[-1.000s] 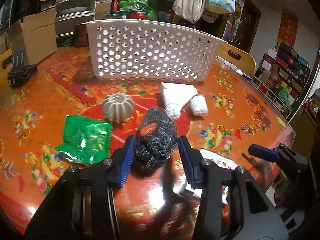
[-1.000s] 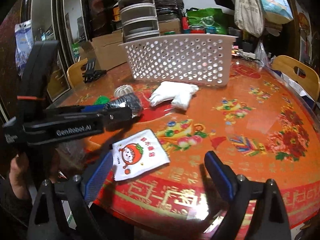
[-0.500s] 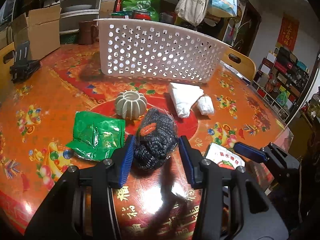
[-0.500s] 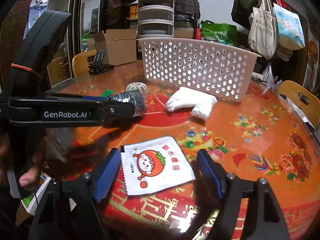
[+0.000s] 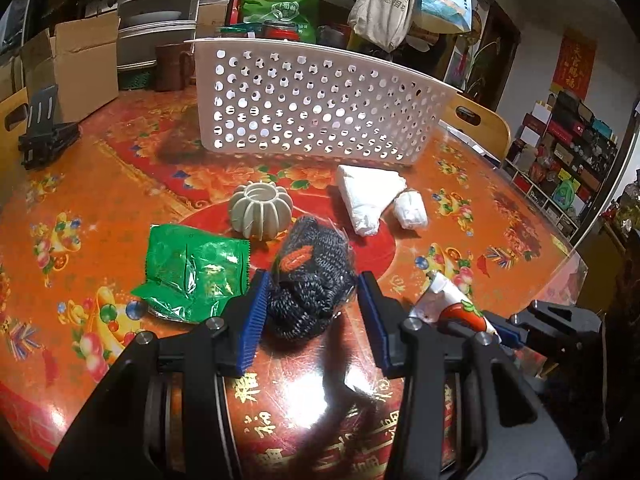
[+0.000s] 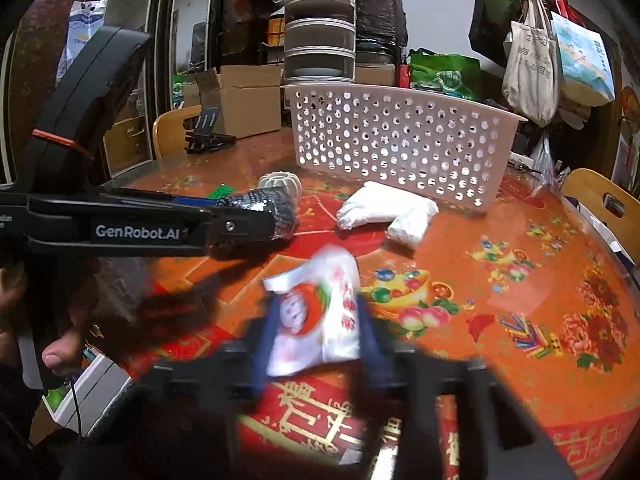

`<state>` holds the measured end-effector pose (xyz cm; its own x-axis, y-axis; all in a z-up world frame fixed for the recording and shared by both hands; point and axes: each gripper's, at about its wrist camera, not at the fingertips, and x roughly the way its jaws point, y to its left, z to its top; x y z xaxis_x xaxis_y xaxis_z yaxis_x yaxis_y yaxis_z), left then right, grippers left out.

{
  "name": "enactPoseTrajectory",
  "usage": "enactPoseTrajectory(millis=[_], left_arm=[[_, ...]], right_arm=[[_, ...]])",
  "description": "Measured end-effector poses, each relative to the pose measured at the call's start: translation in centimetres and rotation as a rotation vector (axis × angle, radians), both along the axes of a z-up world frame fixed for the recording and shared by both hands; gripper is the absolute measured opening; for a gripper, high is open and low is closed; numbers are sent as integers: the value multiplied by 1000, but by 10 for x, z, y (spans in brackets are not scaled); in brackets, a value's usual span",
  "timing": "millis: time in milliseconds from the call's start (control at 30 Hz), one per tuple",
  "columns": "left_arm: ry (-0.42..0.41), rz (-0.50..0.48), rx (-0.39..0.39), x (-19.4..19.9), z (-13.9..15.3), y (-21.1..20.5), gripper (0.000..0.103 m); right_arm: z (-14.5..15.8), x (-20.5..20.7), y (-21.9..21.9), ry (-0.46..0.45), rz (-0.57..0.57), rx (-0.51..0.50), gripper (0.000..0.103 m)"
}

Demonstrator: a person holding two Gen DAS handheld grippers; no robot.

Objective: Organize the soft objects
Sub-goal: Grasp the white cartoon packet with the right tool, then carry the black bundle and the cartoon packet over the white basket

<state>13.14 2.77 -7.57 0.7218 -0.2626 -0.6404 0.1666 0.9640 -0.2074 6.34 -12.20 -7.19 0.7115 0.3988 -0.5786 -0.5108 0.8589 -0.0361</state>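
Note:
My left gripper (image 5: pixel 310 312) is shut on a dark knitted bundle in clear wrap (image 5: pixel 310 276), low over the table. My right gripper (image 6: pixel 314 340) is shut on a white packet with a red tomato picture (image 6: pixel 316 308), crumpled between the blue pads; the view is blurred. The packet also shows in the left wrist view (image 5: pixel 452 304). A white perforated basket (image 5: pixel 320 104) stands at the back of the table. Two white soft bundles (image 5: pixel 368 196) lie in front of it. A green packet (image 5: pixel 196 272) and a grey ribbed ball (image 5: pixel 260 210) lie left of the knitted bundle.
The round table has an orange and red patterned cover (image 5: pixel 100 184). A black phone stand (image 5: pixel 44 128) sits at the far left. Cardboard boxes (image 5: pixel 84 64), stacked containers and hanging bags crowd the back. A wooden chair (image 5: pixel 480 120) stands behind the basket on the right.
My right gripper has moved in on the tomato packet, closed on it and lifted it off the table. My left gripper still holds the knitted bundle and has shifted slightly.

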Motion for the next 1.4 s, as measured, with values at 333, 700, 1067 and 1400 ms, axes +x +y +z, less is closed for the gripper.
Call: enactPoseTrajectory(millis=[333, 700, 1067, 1400], left_arm=[[-38, -5, 0, -7, 5, -2, 42], [-76, -12, 0, -18, 25, -6, 42], [-103, 25, -4, -22, 51, 7, 42], [-127, 45, -8, -15, 84, 21, 42]], right_arm=[[5, -1, -11, 2, -16, 25, 8], [20, 2, -27, 4, -51, 53, 8], [50, 13, -39, -21, -76, 65, 8], [83, 29, -41, -33, -48, 69, 8]])
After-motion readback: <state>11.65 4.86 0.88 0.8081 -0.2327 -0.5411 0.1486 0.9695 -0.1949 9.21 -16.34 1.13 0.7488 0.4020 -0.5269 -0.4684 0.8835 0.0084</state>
